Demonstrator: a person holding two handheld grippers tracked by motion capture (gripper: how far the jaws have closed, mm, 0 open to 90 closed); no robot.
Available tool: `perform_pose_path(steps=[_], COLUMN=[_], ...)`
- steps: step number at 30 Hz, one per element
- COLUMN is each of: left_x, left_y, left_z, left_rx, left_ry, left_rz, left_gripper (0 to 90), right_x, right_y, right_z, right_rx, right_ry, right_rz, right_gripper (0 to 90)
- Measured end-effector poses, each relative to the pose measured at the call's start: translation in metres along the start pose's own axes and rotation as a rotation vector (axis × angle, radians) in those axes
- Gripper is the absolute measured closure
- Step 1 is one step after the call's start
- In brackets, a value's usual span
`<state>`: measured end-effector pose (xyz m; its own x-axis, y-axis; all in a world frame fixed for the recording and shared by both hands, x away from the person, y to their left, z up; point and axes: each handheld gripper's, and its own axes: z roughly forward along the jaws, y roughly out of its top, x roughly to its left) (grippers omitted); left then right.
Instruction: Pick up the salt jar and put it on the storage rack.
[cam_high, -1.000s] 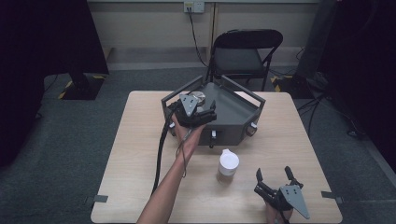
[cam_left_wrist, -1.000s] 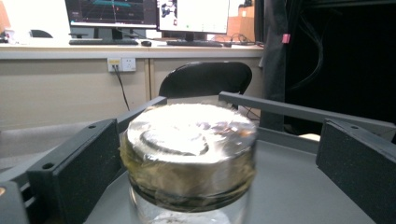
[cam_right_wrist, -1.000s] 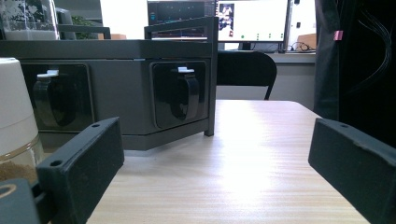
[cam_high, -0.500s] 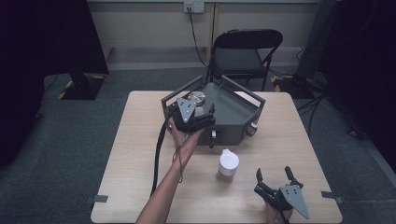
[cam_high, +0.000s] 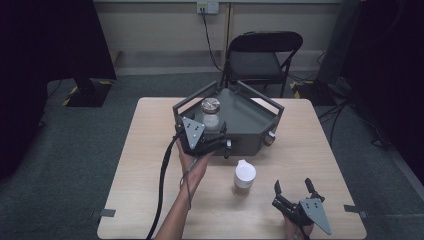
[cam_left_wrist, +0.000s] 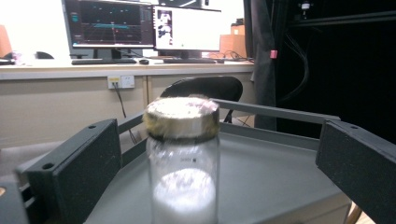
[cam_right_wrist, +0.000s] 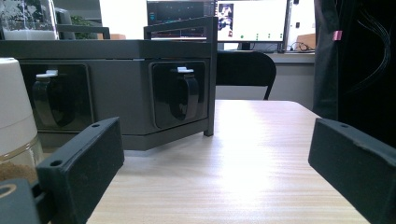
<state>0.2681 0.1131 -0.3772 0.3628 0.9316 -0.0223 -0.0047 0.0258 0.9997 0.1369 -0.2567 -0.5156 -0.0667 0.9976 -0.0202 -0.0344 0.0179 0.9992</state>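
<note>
A glass jar (cam_high: 211, 112) with a metal lid and white powder stands upright on the grey tray (cam_high: 247, 119) at the table's middle back. My left gripper (cam_high: 206, 134) is open just in front of it, at the tray's near left edge. In the left gripper view the jar (cam_left_wrist: 183, 158) stands between and beyond the spread jaws, touching neither. Near the front right corner, my right gripper (cam_high: 293, 186) rests open with nothing in it. In the right gripper view its jaws point at the tray's front wall (cam_right_wrist: 116, 49).
A white-capped jar (cam_high: 244, 176) with brown contents stands on the table in front of the tray, left of the right gripper; its side (cam_right_wrist: 11, 116) is close by the right gripper's left jaw. A black folding chair (cam_high: 260, 55) stands behind the table.
My left gripper has let go of the glass jar and drawn back toward the person, leaving it standing on the tray. The right gripper has not moved.
</note>
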Motion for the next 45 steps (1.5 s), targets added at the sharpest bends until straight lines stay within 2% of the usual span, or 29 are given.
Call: perform_pose_path(steps=[2,4,9,13,16,20,26,33,37,40,45], left_x=[-0.005,-0.007,-0.008,-0.013,-0.018,-0.018,-0.018,-0.018,-0.018,-0.020,-0.018], left_y=[-0.004,-0.006,-0.012,-0.016,-0.027,-0.036,-0.047,-0.060,-0.062,-0.069,-0.085], left_z=[-0.005,-0.010,-0.026,-0.039,-0.049,-0.060,-0.076,-0.104,-0.116,-0.122,-0.122], left_rx=[-0.004,-0.007,-0.037,-0.026,-0.036,-0.029,-0.034,-0.089,-0.098,-0.108,-0.083], left_ry=[0.028,0.024,0.016,0.023,0.025,0.012,0.003,0.009,0.014,0.039,0.082], left_rz=[0.030,0.058,0.015,0.020,0.036,0.026,0.036,0.017,0.017,0.015,-0.010], left_gripper=[0.0,0.0,0.0,0.0,0.0,0.1,0.1,0.3,0.2,1.3,1.1], right_x=[0.000,0.000,0.001,0.001,0.001,0.001,0.001,0.001,0.001,0.001,0.001], right_y=[0.000,0.000,0.000,0.000,0.000,0.000,0.000,0.000,0.000,0.000,0.000], right_z=[0.000,0.000,0.000,0.000,0.000,0.000,0.000,0.000,0.000,0.000,0.000], right_rx=[0.000,0.001,0.000,0.001,0.001,0.001,0.001,0.001,0.001,0.001,0.001], right_ry=[0.000,0.000,-0.003,-0.003,-0.003,-0.003,-0.004,-0.005,-0.005,-0.006,-0.006], right_rz=[0.000,0.000,0.000,0.000,0.001,0.001,0.001,0.001,0.000,0.001,0.000], right_gripper=[2.0,2.0,2.0,2.0,2.0,2.0,2.0,2.0,2.0,2.0,2.0])
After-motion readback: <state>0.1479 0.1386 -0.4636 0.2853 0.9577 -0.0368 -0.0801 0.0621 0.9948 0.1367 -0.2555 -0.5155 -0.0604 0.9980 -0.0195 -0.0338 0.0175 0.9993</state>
